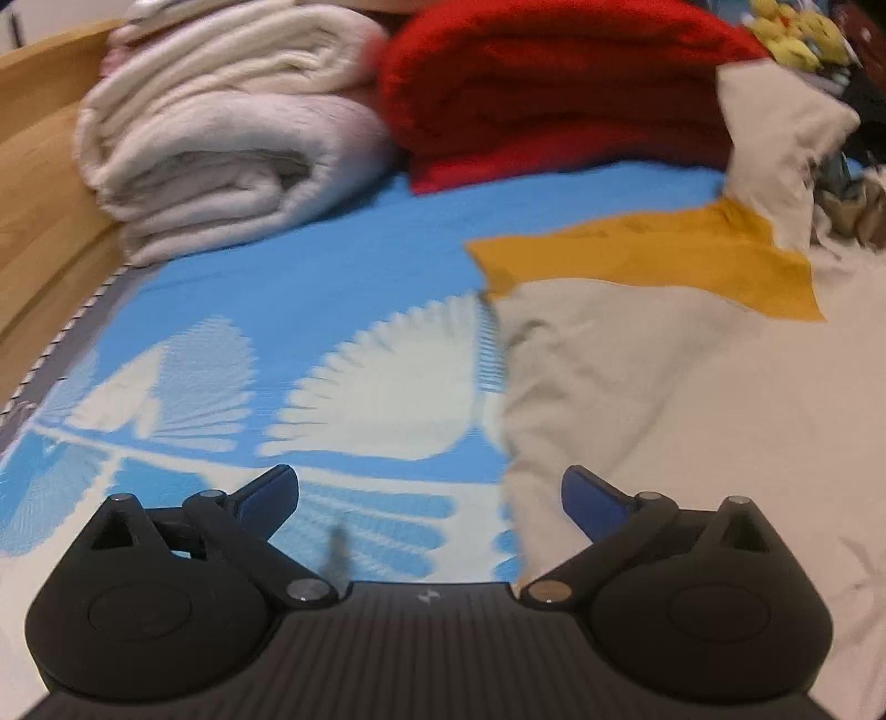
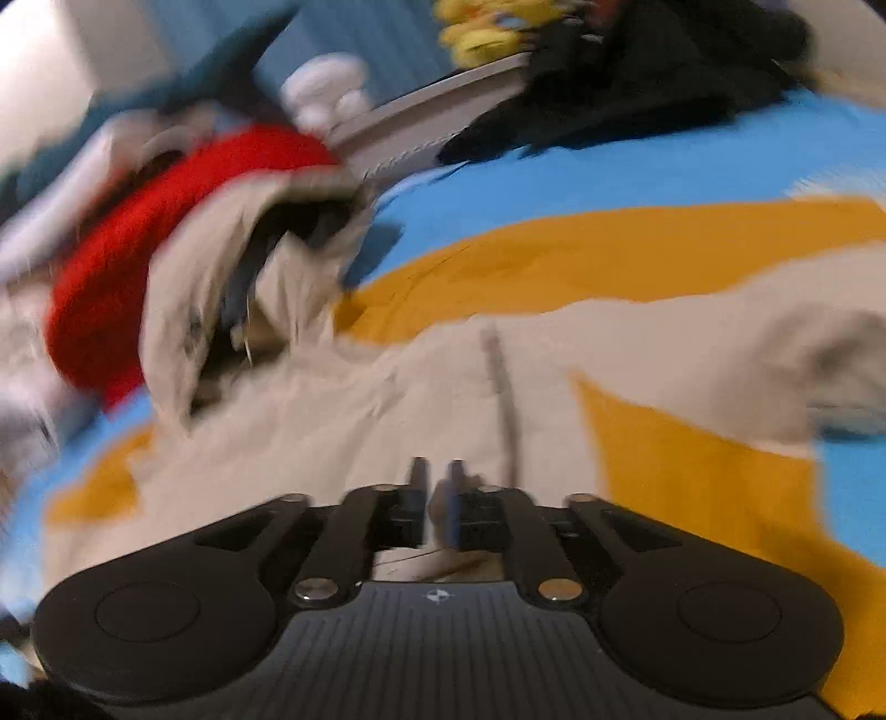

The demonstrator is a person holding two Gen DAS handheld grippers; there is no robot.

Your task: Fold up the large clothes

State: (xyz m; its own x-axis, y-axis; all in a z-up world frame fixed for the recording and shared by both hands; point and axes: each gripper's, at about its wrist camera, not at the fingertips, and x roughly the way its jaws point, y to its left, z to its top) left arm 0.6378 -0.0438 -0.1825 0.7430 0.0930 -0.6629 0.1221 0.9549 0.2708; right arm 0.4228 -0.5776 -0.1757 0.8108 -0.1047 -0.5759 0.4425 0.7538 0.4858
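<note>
On the bed point(image 1: 343, 260), with its blue sheet and pale leaf print, the garment I am folding lies spread out: a cream garment point(image 1: 664, 399) with mustard-yellow panels. Taking that garment as my landmark, my left tool point(image 1: 430, 490) hangs over its left edge, above the line where cream cloth meets blue sheet. Its jaws stand as wide apart as they go, the blue pads well clear of each other, and nothing lies between them; it has hold of nothing.

Beyond the garment, at the far side of the bed, a rolled white blanket point(image 1: 221, 144) sits to the left against the wooden bed frame point(image 1: 39, 183), and a folded red blanket point(image 1: 548, 94) sits just beside it to the right. A raised cream flap of the garment stands up in front of the red blanket's right end. A yellow plush toy point(image 1: 797, 33) shows behind that, at the top corner.

My right tool point(image 2: 437, 476) is low over the middle of the garment point(image 2: 421, 387), pointing along the cream fabric toward a yellow band. Its jaws are nearly together, with only a narrow gap. The picture is smeared, and a fold of pale cloth seems to sit in that gap, but I cannot tell whether the pads press on it. To the left of this tool the garment bunches up in a heap in front of the red blanket point(image 2: 149, 243). Dark clothing point(image 2: 637, 83) lies past the garment's far edge.
</note>
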